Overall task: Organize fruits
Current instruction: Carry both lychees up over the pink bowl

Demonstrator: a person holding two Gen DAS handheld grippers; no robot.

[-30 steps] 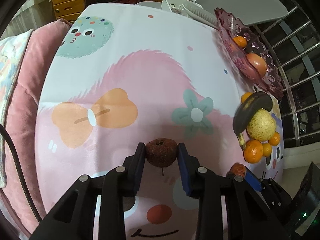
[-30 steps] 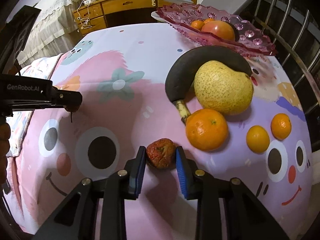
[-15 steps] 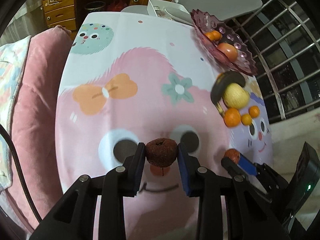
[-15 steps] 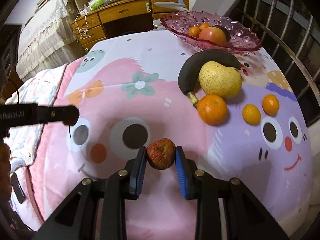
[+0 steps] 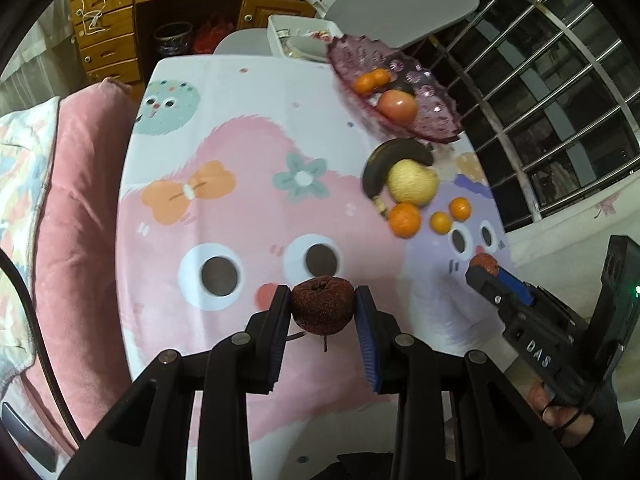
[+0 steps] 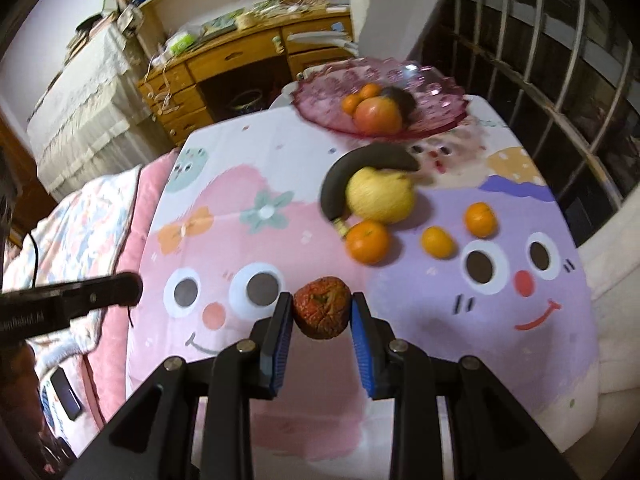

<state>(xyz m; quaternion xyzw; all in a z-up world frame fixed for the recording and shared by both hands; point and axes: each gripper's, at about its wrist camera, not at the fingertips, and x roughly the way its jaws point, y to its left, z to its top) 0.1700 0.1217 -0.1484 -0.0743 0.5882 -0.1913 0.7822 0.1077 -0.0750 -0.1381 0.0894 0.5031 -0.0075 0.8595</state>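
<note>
We hold a dark, wrinkled brownish-red fruit (image 5: 322,311) in the left gripper (image 5: 322,312), its blue-padded fingers (image 5: 365,334) pressed narrow against both sides, low in the middle of the left wrist view. In the right gripper (image 6: 322,308) we clamp a shrivelled red-orange fruit (image 6: 322,307) the same way, low centre of the right wrist view. Both fruits hang above the pink and lilac cartoon-face tablecloth (image 6: 280,208). In the upper right of that view lies a blackened banana (image 6: 360,176) curled around a yellow pear (image 6: 380,196), with a large orange (image 6: 367,241) just below and two small oranges (image 6: 438,241) beside it. Further up stands a pink scalloped glass dish (image 6: 320,96), holding more fruit. The right gripper also shows at the right edge of the left view.
</note>
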